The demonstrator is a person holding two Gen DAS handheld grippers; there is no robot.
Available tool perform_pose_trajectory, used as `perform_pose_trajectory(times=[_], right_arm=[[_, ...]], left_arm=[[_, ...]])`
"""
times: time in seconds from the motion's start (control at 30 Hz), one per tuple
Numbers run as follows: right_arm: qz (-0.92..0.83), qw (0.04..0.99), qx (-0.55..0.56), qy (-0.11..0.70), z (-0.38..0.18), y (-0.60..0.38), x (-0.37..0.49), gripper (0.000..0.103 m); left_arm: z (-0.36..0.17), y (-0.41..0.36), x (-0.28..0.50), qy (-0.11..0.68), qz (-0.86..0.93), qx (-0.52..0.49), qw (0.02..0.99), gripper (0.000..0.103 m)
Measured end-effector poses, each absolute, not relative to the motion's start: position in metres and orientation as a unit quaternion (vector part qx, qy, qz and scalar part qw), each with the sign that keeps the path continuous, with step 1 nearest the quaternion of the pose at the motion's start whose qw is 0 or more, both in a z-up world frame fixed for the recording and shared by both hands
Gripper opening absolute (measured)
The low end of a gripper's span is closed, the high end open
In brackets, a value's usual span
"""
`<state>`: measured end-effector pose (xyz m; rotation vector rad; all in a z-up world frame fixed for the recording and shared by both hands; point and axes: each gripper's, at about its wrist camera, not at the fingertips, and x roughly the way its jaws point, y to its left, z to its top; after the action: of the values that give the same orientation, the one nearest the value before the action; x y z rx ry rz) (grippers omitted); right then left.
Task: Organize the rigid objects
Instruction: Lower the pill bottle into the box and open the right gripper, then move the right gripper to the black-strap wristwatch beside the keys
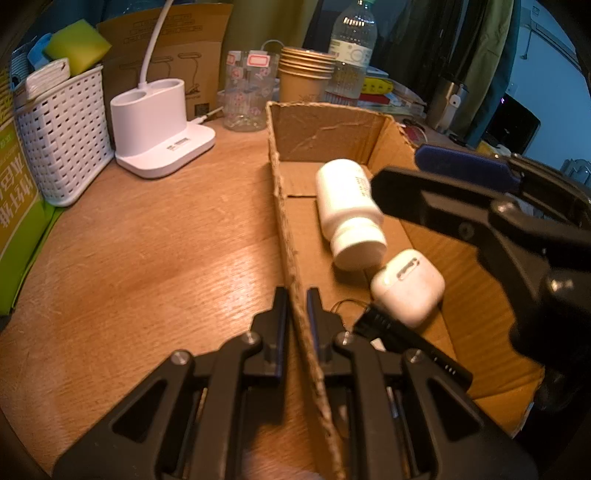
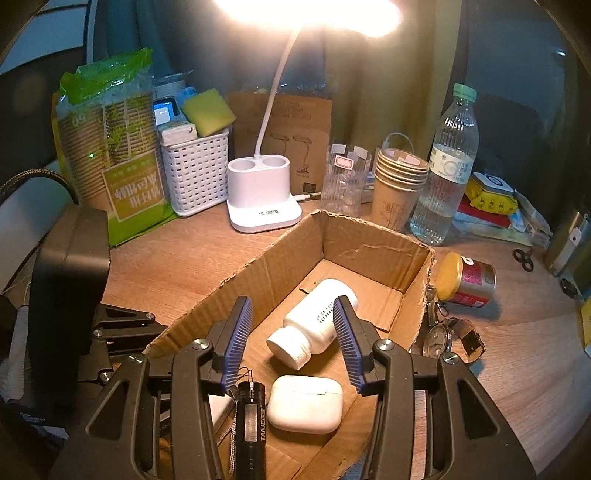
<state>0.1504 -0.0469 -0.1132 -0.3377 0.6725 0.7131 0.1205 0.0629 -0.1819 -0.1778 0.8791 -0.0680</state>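
Wooden desk (image 2: 184, 258) under glaring lamp (image 2: 306, 14) — dark curtains (image 2: 388, 92) behind

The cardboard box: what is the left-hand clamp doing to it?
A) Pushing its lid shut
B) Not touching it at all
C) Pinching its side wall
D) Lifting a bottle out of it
C: the left gripper is closed on the side wall of the cardboard box, one finger outside and one inside, while the white bottle lies loose on the box floor.
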Motion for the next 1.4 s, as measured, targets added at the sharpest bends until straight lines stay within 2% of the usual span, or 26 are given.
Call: perform_pose_trajectory(times=[0.77, 1.4], right_arm=[[0.281, 0.904, -0.104, 0.305, -0.092, -0.104, 0.175, 0.048], [0.225, 0.915, -0.093, 0.322, -0.102, -0.133, 0.196, 0.05]], left_arm=[[-0.182, 0.062, 0.121, 0.425, -0.033, -0.086, 0.901, 0.011], [-0.182, 0.063, 0.121, 0.424, -0.033, -0.086, 0.901, 0.011]])
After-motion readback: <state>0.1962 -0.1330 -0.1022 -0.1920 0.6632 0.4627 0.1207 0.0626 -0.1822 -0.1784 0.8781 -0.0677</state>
